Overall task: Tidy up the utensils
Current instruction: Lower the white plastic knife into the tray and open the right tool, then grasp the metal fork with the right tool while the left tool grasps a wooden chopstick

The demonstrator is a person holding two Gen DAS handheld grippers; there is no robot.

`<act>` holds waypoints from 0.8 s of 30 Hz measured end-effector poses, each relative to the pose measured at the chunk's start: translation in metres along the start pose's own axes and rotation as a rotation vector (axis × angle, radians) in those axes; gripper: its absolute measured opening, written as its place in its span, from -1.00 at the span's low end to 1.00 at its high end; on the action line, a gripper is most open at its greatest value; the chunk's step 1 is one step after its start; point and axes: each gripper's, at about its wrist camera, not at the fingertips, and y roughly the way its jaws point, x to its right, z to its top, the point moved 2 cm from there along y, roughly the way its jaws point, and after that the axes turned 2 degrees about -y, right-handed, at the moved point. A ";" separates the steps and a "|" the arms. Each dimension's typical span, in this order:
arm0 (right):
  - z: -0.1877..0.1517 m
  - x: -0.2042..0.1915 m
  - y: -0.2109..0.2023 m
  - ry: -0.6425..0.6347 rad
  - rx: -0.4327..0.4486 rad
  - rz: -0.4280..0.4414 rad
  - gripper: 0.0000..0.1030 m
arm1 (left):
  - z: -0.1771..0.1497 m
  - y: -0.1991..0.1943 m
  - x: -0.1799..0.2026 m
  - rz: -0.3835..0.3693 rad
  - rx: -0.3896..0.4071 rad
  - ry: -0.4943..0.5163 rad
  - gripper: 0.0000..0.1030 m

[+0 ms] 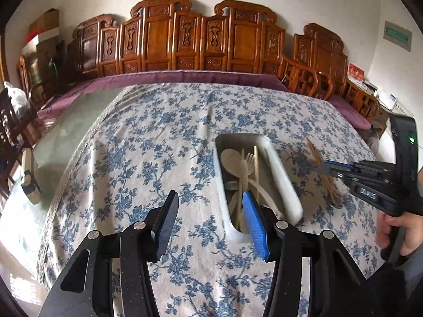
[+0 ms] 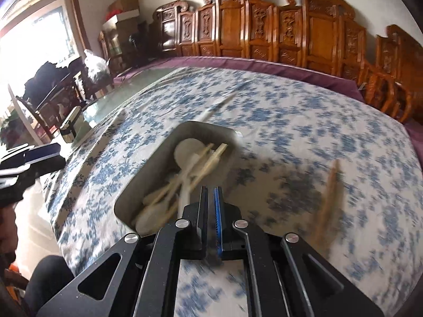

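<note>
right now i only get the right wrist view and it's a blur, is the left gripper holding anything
Observer: No. The left gripper is open, with nothing between its fingers.
Operator: whats in the tray
Observer: In the tray lie a pale spoon, a fork and light chopsticks.
Operator: am i on the brown chopsticks
Observer: The right gripper is shut, with its tips over the brown chopsticks on the cloth. I cannot tell whether they touch.

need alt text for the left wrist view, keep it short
A metal tray holding a pale spoon, fork and chopsticks sits on a blue floral tablecloth. The left gripper hovers open at its near end; the right gripper reaches over brown chopsticks beside the tray.
</note>
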 end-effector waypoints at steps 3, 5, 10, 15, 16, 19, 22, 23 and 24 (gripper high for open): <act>-0.016 0.017 -0.030 0.010 0.017 -0.040 -0.62 | -0.002 -0.009 0.014 -0.014 0.016 0.030 -0.07; -0.024 0.026 -0.046 -0.002 0.022 -0.079 -0.62 | -0.003 -0.013 0.026 -0.033 0.017 0.055 -0.07; -0.043 0.050 -0.094 0.014 0.036 -0.151 -0.47 | -0.005 -0.024 0.058 -0.033 0.043 0.127 -0.06; -0.055 0.072 -0.129 0.034 0.049 -0.195 -0.35 | -0.007 -0.024 0.088 -0.086 0.030 0.145 -0.05; -0.057 0.075 -0.131 0.035 0.049 -0.201 -0.34 | -0.007 -0.022 0.093 -0.092 0.026 0.150 -0.05; -0.064 0.085 -0.129 0.056 0.049 -0.204 -0.34 | -0.006 -0.014 0.109 -0.113 0.010 0.158 -0.05; -0.072 0.098 -0.111 0.090 0.028 -0.184 -0.34 | -0.005 -0.002 0.125 -0.125 -0.002 0.173 -0.05; -0.075 0.103 -0.103 0.100 0.020 -0.179 -0.34 | -0.005 0.003 0.131 -0.129 -0.006 0.178 -0.05; -0.076 0.108 -0.093 0.109 0.013 -0.170 -0.34 | -0.005 0.010 0.136 -0.131 -0.013 0.178 -0.05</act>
